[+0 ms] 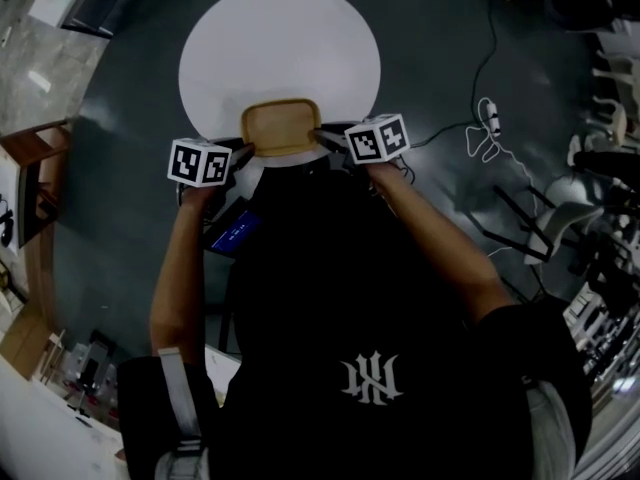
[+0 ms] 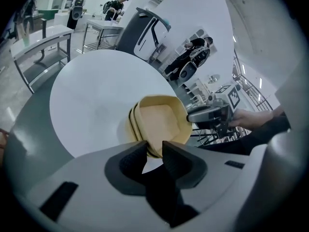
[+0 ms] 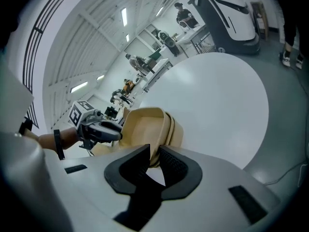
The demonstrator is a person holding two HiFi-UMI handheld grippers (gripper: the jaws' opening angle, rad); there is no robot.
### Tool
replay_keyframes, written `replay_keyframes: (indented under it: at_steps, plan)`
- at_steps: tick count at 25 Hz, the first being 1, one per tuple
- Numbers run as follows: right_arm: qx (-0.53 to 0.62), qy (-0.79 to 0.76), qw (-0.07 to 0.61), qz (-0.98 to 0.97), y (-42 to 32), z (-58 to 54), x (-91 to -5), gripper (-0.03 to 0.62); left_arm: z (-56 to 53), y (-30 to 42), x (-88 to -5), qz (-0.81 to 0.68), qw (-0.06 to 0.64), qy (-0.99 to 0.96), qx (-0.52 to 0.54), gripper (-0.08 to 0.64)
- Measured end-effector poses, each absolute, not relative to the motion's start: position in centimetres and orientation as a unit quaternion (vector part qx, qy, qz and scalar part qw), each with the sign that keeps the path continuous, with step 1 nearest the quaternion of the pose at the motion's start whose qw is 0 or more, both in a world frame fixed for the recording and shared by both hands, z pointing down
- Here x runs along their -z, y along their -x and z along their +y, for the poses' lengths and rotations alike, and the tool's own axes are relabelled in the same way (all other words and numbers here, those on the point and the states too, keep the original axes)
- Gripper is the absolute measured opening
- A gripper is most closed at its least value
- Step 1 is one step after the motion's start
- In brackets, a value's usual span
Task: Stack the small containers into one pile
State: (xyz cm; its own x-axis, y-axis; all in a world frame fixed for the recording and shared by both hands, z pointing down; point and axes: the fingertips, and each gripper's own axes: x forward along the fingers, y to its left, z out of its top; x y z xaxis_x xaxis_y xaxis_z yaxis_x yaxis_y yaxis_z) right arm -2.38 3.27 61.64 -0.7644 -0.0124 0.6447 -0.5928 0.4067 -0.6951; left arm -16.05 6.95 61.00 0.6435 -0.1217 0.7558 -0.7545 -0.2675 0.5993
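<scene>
While pinched from both sides, sits at the near edge of the round white desk [image 1: 280, 38]: stack of tan containers [image 1: 280, 126], open side up, at least 2 nested, possibly 3. Cannot tell whether fully on the desk or partly over its near edge.

Left gripper view: fingers of the left gripper [image 2: 153, 146] closed on the stack's near-left rim corner, the narrow gap filled by the rim. Right gripper view: the same on the other side, fingers of the right gripper [image 3: 154, 151] clamped on the near-right rim corner.

Relation that matters: stack straight ahead of both sets of fingers and held between the 2 grippers. Long axis across, parallel to the desk's near edge. Neither hand nearer, both already on it.

No loose container spotted elsewhere on the desk.

Judged: pile apparently complete. Next move probably calls for spreading the fingers and backing out toward the near edge without dragging the rim. Risk: tipping the stack off that edge.
</scene>
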Motion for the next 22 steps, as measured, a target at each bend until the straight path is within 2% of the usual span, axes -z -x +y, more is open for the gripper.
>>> replay_keyframes:
  at_steps: [3, 8, 12, 22]
  plan:
    - [-0.517, -0.194, 0.288, -0.783, 2.0, 3.0, -62.0, 0.084, 6.4, 16.6, -60.9, -0.309, 0.522, -0.738, -0.297, 0.101]
    - [-0.550, -0.218, 0.237, -0.771, 0.9, 1.3, -60.8, 0.084, 4.0, 18.3, -58.8, -0.360, 0.479, -0.763, -0.244, 0.100]
    - [-0.526, -0.202, 0.214, -0.798, 1.6, 0.7, -58.8, 0.083, 3.9, 17.1, -57.8, -0.344, 0.456, -0.788, -0.231, 0.049]
    - [-0.540, -0.178, 0.212, -0.795, 2.5, 1.8, -60.4, 0.069, 4.6, 15.8, -60.0, -0.341, 0.472, -0.779, -0.233, 0.014]
